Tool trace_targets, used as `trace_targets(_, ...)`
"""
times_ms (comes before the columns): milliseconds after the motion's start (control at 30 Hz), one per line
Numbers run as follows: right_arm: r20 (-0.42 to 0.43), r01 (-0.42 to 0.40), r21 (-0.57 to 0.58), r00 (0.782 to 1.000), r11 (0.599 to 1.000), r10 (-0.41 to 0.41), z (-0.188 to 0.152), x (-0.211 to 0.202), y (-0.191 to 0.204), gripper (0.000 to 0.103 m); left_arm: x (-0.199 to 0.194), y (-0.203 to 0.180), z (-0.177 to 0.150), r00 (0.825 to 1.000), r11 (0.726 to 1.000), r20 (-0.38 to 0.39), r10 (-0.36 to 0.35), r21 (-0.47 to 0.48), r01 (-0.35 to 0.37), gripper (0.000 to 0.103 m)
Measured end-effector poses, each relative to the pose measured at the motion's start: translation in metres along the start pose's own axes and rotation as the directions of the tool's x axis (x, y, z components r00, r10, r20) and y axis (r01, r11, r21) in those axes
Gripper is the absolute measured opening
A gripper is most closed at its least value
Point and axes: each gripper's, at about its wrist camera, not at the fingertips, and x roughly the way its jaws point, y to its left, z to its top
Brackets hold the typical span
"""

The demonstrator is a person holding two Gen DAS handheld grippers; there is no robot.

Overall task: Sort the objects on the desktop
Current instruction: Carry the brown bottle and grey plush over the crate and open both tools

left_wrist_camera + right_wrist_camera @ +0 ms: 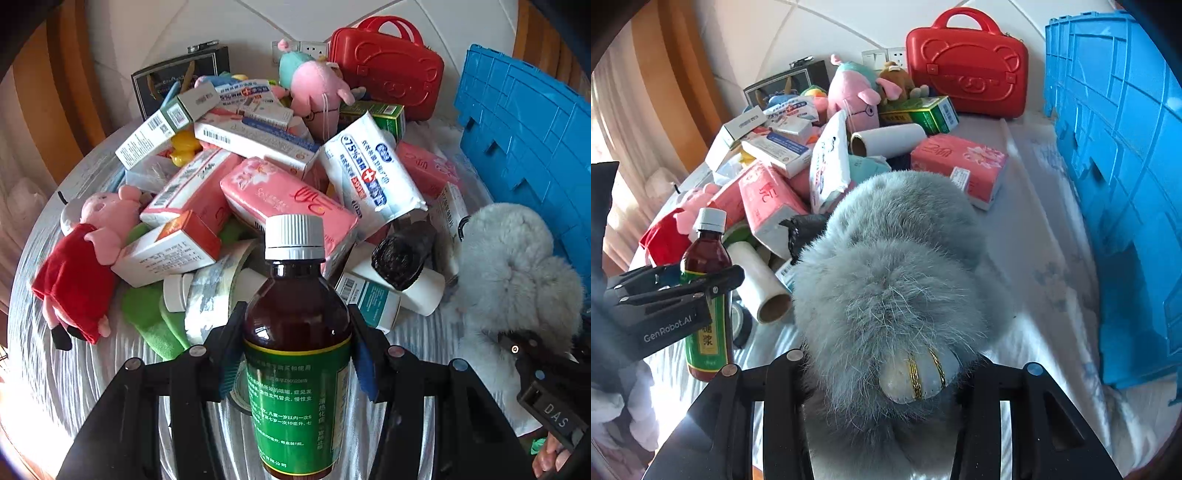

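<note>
Amber syrup bottle (pixel 295 332), upright, is clamped in your left gripper (pixel 295 354); your right gripper (pixel 886 373) clutches the grey fur toy (pixel 886 273), nearer the blue crate (pixel 1115 184), rightward.

Left gripper (pixel 297 354): closed on a brown syrup bottle (pixel 295 332), green-labelled, white-capped, held upright at 6 o'clock.
Pile: pink tissue packs (pixel 284 195), medicine boxes (pixel 170 247) and a wipes pack (pixel 369 173) are heaped at centre.
Pig plush (pixel 85 258): laid at 9 o'clock in a red dress.
Red case (pixel 388 70): stood at 1 o'clock.
Blue crate (pixel 535 140): seen at 3 o'clock.
Grey furry toy (pixel 513 273): seen at 4 o'clock, touched by the right gripper (pixel 517 347).
</note>
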Motion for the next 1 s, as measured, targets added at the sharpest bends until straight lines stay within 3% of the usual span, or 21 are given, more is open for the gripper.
trace_targets(200, 0.110, 0.015, -0.012, 0.994, 1.000, -0.013, 0.020, -0.039, 0.014, 0.041, -0.058, -0.008, 0.023, 0.989, 1.000, 0.147, -0.015, 0.027, 0.011, 0.051)
trace_targets(433, 0.281, 0.068, -0.031, 0.958, 0.997, -0.057, 0.044, -0.110, 0.025, 0.041, -0.115, -0.025, 0.049, 0.951, 0.997, 0.306, -0.047, 0.068, 0.027, 0.051)
trace_targets(733, 0.481, 0.172, -0.015, 0.865, 0.985, -0.144, 0.060, -0.211, 0.012, 0.041, -0.165, -0.079, 0.075, 0.890, 0.984, 0.428, -0.160, 0.136, 0.111, 0.051)
trace_targets(1000, 0.604, 0.259, 0.067, 0.758, 0.964, -0.246, 0.060, -0.287, -0.051, 0.041, -0.203, -0.180, 0.096, 0.806, 0.958, 0.531, -0.263, 0.242, 0.154, 0.051)
